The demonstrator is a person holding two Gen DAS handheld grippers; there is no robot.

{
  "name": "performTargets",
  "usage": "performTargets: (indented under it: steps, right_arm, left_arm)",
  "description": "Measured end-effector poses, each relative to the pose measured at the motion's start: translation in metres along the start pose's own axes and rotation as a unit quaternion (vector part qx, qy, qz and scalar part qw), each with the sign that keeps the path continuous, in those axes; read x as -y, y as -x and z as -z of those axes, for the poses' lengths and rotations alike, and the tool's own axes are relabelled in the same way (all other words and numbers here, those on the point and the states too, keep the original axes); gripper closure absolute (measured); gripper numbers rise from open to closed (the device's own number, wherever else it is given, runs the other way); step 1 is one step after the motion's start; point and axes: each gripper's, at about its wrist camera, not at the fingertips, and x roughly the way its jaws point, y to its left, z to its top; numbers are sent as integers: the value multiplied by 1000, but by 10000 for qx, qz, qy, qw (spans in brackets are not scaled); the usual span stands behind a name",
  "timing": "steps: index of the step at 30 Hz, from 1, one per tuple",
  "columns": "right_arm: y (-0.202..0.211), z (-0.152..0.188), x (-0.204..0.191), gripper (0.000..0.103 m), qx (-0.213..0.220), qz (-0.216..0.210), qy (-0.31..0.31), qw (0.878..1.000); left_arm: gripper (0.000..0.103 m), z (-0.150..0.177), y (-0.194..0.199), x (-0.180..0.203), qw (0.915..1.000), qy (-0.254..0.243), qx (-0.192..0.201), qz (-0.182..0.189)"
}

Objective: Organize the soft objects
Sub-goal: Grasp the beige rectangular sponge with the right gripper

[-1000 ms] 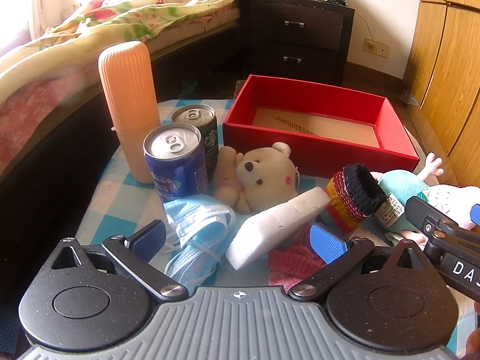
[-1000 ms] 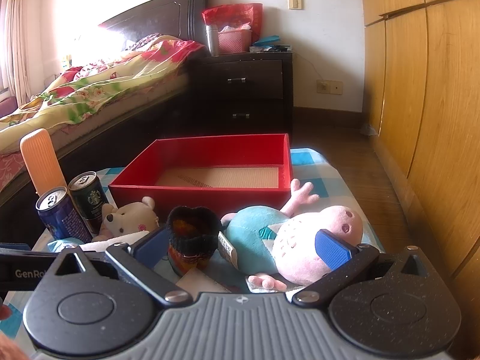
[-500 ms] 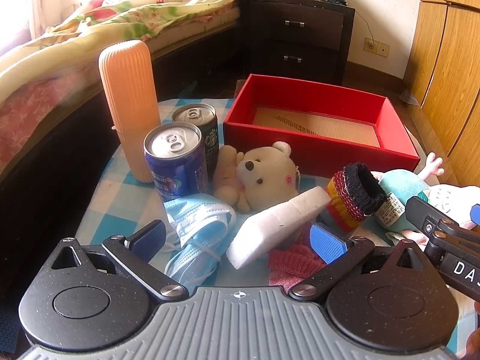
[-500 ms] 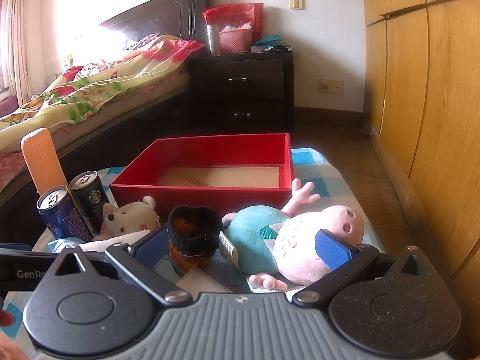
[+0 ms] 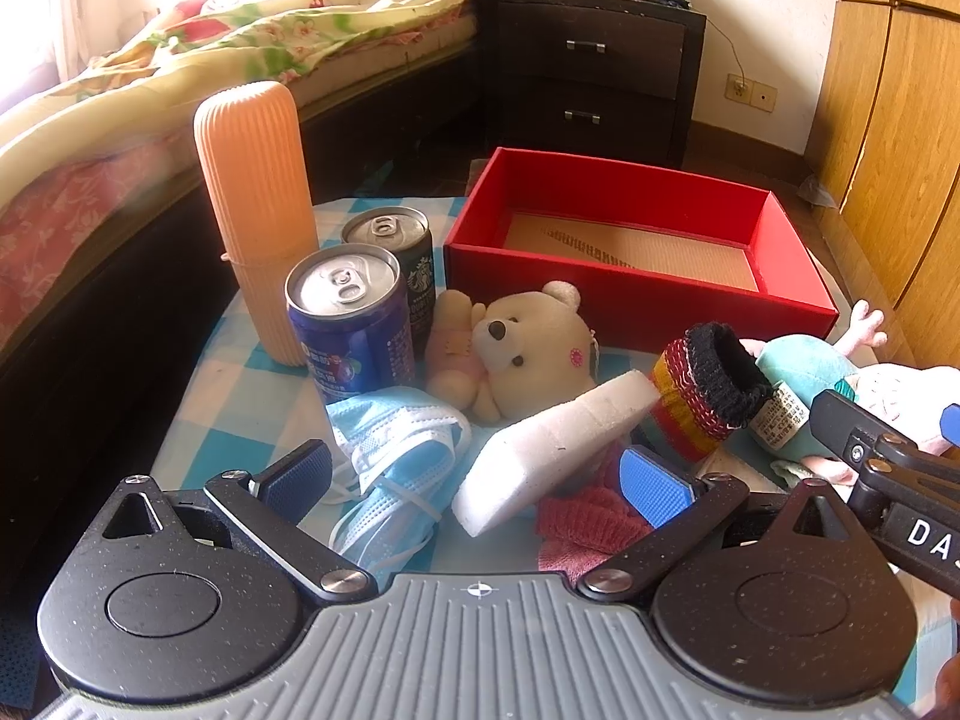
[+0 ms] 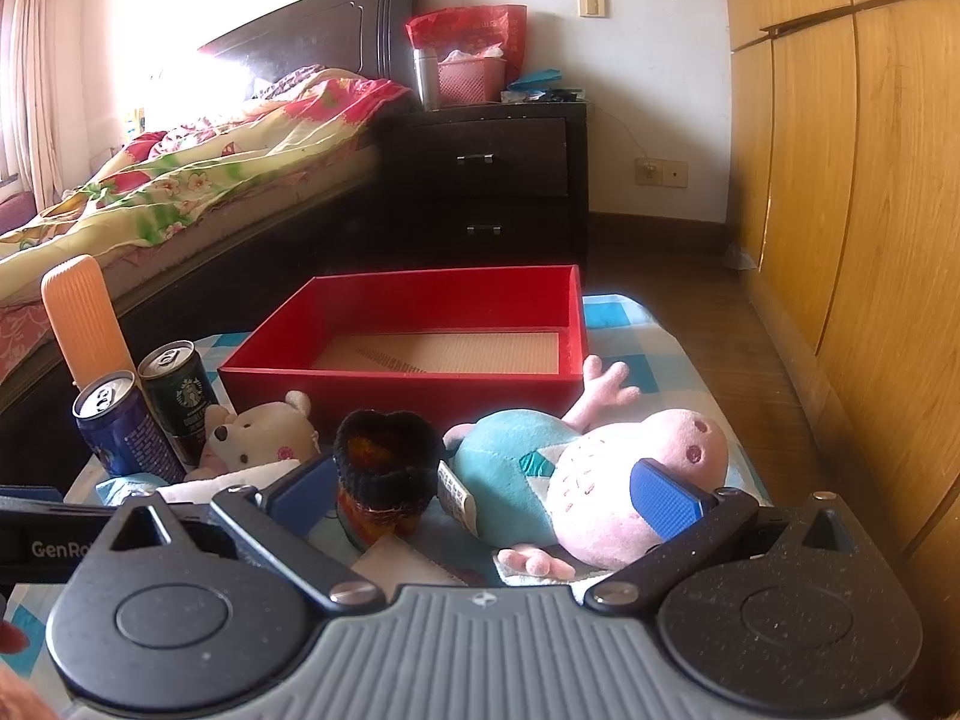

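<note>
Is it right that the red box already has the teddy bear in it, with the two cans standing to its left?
Not quite. The red box is empty; only its tan floor shows. The teddy bear lies on the checked cloth in front of it, as the left wrist view shows. The two cans do stand to the left.

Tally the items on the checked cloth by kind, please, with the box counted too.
Plush toys: 2, bear and pig
Drink cans: 2, blue and dark
Face masks: 1
White foam block: 1
Knitted cuff: 1
Pink cloth: 1
Orange case: 1
Red box: 1
Total: 10
</note>
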Motion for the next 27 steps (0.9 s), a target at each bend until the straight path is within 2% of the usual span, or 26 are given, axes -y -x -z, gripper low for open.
performTargets:
  steps: [4, 9, 13, 19, 24, 27]
  right_arm:
    - [8, 2, 8, 18, -84, -35, 119, 9999]
    - [19, 17, 19, 18, -395, -233, 482, 9978]
    - [17, 32, 18, 18, -765, -510, 778, 9927]
    - [13, 31, 13, 18, -813, -653, 976, 9898]
    - [-1, 26, -14, 18, -1155, -1627, 1792, 9634]
    - [-16, 26, -23, 18, -1337, -1928, 2066, 9499]
  left_arm:
    - [5, 2, 0, -8, 10000, -24, -28, -14]
    - [6, 3, -5, -21, 9997, 132, -215, 43]
    - [6, 6, -5, -13, 9997, -112, -215, -1]
    - [6, 1, -5, -18, 9991, -147, -348, 214]
    - [5, -9, -1, -36, 9985, 14, -375, 388]
    - [5, -9, -1, -45, 9982, 81, -433, 417]
